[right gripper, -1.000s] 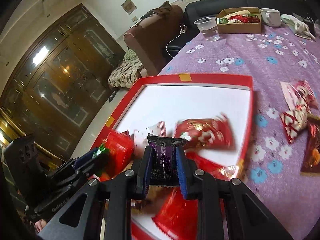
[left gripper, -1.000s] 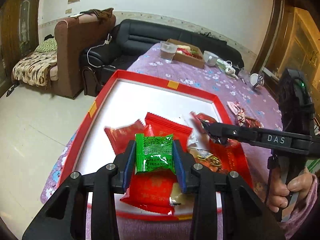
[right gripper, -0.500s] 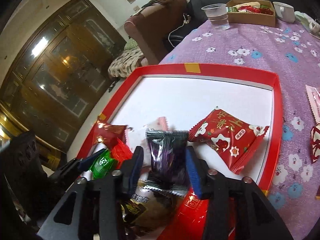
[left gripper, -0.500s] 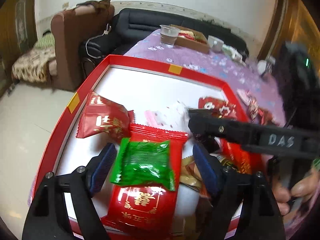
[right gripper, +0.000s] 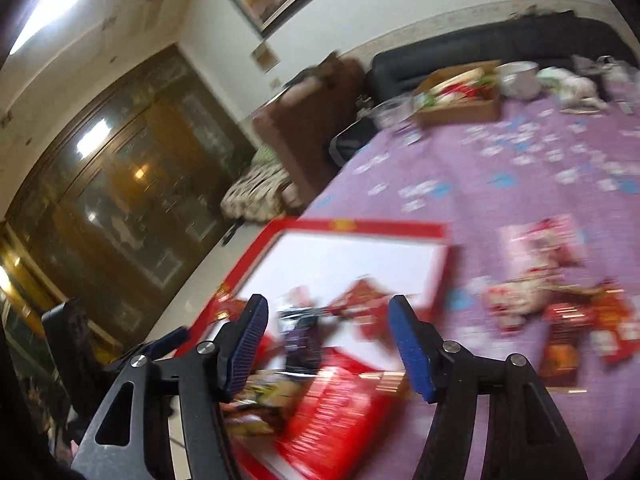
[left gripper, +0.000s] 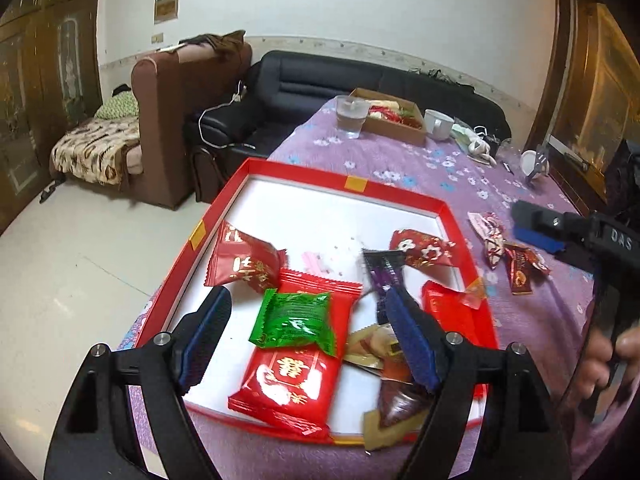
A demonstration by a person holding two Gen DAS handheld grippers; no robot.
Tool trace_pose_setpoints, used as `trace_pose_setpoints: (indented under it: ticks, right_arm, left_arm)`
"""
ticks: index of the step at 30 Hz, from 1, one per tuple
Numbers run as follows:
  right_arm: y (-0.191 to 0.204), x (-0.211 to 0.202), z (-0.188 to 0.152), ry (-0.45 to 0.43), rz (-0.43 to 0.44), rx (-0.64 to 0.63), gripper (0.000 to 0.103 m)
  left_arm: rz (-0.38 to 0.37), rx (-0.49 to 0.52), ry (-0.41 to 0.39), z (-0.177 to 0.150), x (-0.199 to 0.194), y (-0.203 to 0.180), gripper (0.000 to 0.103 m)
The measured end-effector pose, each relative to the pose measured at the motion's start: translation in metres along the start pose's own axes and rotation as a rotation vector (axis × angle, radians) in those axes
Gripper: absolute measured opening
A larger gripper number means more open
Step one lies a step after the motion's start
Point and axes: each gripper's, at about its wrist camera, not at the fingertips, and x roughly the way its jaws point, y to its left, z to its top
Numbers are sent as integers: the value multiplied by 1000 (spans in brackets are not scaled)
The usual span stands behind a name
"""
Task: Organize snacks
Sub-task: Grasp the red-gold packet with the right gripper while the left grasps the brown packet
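Note:
A red-rimmed tray (left gripper: 280, 168) with a white floor lies on the purple flowered tablecloth. In it lie a green snack packet (left gripper: 294, 320) on top of a large red packet (left gripper: 288, 380), other red packets, and a dark purple packet (left gripper: 384, 272). My left gripper (left gripper: 306, 320) is open, its jaws wide on either side of the green packet and above it. My right gripper (right gripper: 326, 332) is open and empty above the tray's near right corner; the view is blurred. The purple packet (right gripper: 300, 340) lies below it in the tray (right gripper: 360, 226).
Several loose snack packets (left gripper: 508, 252) lie on the cloth right of the tray. At the table's far end stand a plastic cup (left gripper: 352, 116), a cardboard box of snacks (left gripper: 396, 120) and a white mug (left gripper: 438, 124). Sofas stand beyond; the floor lies left.
Both grippers have opened. The green packet dropped from the left one onto the big red packet, the purple packet from the right one into the tray. The right gripper has pulled away to the right.

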Motion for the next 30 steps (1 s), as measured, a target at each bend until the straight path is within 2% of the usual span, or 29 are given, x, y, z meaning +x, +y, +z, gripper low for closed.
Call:
trace_pose_setpoints:
  ticks: [3, 7, 13, 15, 17, 18, 22, 26, 30]
  right_arm:
    - [-38, -31, 5, -28, -80, 45, 68]
    - [-85, -58, 12, -38, -233, 58, 68]
    - [-117, -50, 7, 28, -386, -15, 63]
    - [-125, -44, 2, 49, -394, -17, 57]
    - [-128, -35, -1, 65, -440, -44, 55]
    - [-127, -34, -6, 75, -451, -57, 51]
    - [-125, -18, -16, 117, -494, -130, 49]
    - [-129, -20, -14, 110, -468, -113, 48]
    - [-134, -24, -12, 101, -457, -91, 40]
  left_arm:
    - [-15, 27, -12, 0, -7, -15, 80]
    - [-43, 89, -20, 0, -14, -41, 80]
    - [-79, 186, -10, -5, -20, -75, 80]
    - [-85, 214, 0, -8, -21, -84, 80]
    - [-86, 227, 6, -10, -21, -89, 80]
    - [-88, 231, 11, -11, -20, -93, 80]
    - [-96, 239, 31, -12, -14, -107, 80]
    - [-135, 244, 64, -12, -8, -128, 80]
    - [-191, 275, 109, -8, 6, -162, 80]
